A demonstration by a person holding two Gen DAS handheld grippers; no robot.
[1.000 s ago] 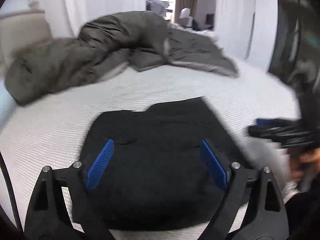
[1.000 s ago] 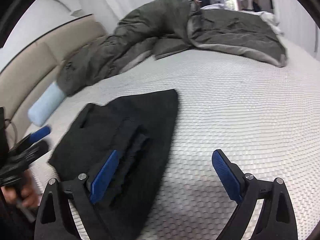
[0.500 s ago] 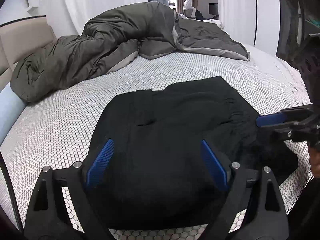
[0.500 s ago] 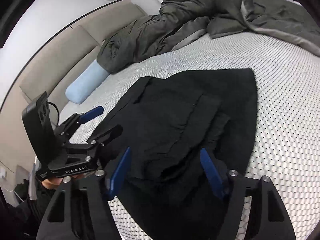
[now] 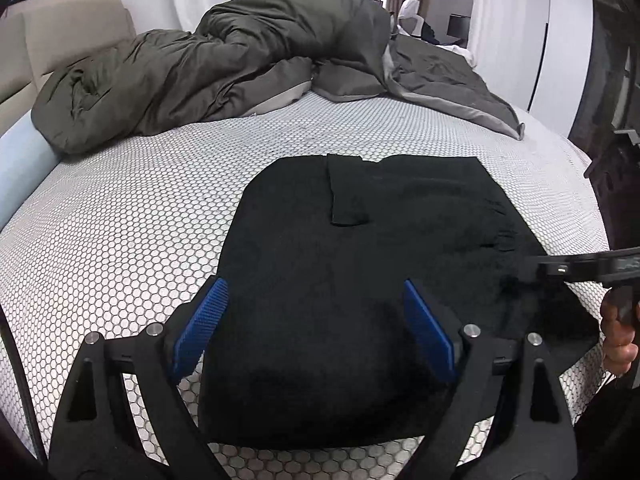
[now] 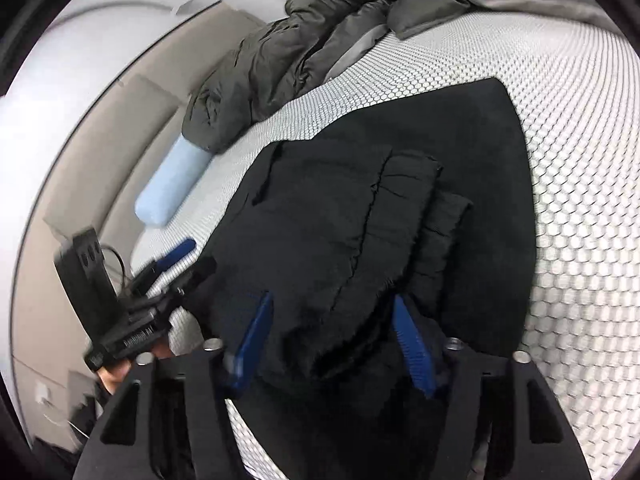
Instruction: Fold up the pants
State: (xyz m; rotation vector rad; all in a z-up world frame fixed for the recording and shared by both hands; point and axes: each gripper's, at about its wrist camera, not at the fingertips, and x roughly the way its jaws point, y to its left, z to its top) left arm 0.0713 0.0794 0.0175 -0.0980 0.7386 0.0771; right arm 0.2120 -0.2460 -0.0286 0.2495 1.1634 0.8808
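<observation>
Black pants [image 5: 360, 280] folded on a bed [image 5: 120, 220]; left gripper [image 5: 316, 320] wide open over them; right gripper [image 6: 332, 336] has just been closing around a fold, grip unclear

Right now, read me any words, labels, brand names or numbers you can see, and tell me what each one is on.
White lettering on the side of the left hand-held gripper, seen from the right wrist camera: blurred, cannot be read.
Black pants: no label or print visible.
Bed cover, grey duvet, light blue bolster: no text.
</observation>
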